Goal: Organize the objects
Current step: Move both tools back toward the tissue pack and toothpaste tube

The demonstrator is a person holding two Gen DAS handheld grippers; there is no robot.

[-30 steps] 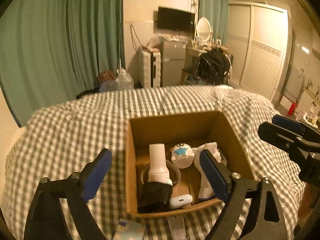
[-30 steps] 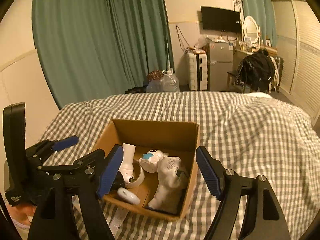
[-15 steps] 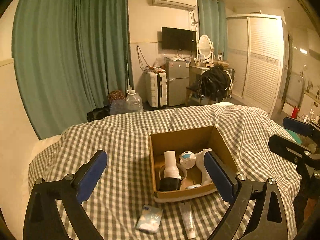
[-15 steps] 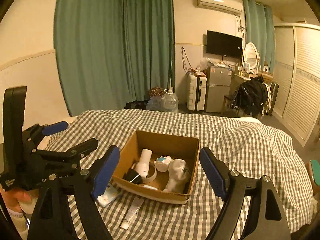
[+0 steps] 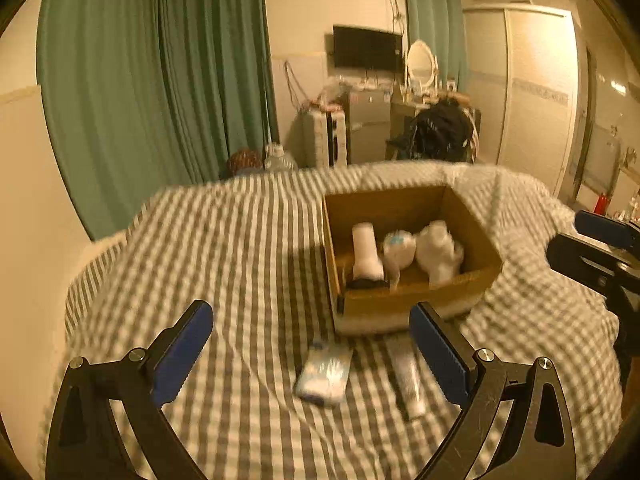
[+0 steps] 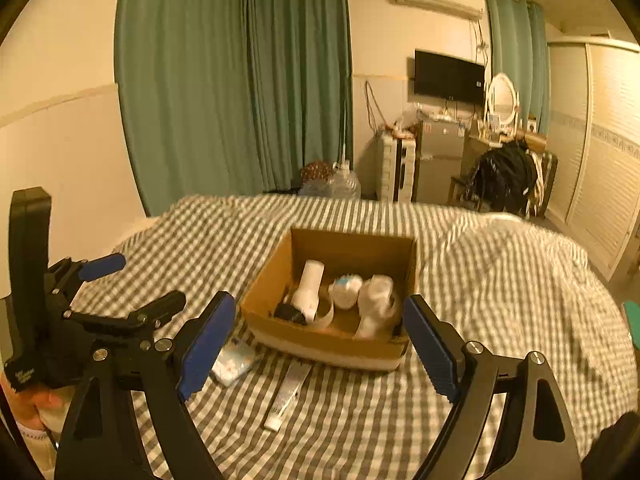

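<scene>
The cardboard box sits on the checked bedspread beyond both tools. The left gripper hangs above the cloth with its black arms and ribbed blue pads spread as wide as they go, nothing between them. The right gripper is empty too, its jaws opening, framing the near wall of the box without touching it. Just in front of the box lie a flat crinkly packet, pale and rectangular, and beside it a slim white tube. The box is brown, open-topped and straight-walled, with a pale band along its base. Inside, a smooth white bottle leans on its side, next to a rounded white figure with a blue patch and a lumpy white bundle. The left-wrist view is blurred.
</scene>
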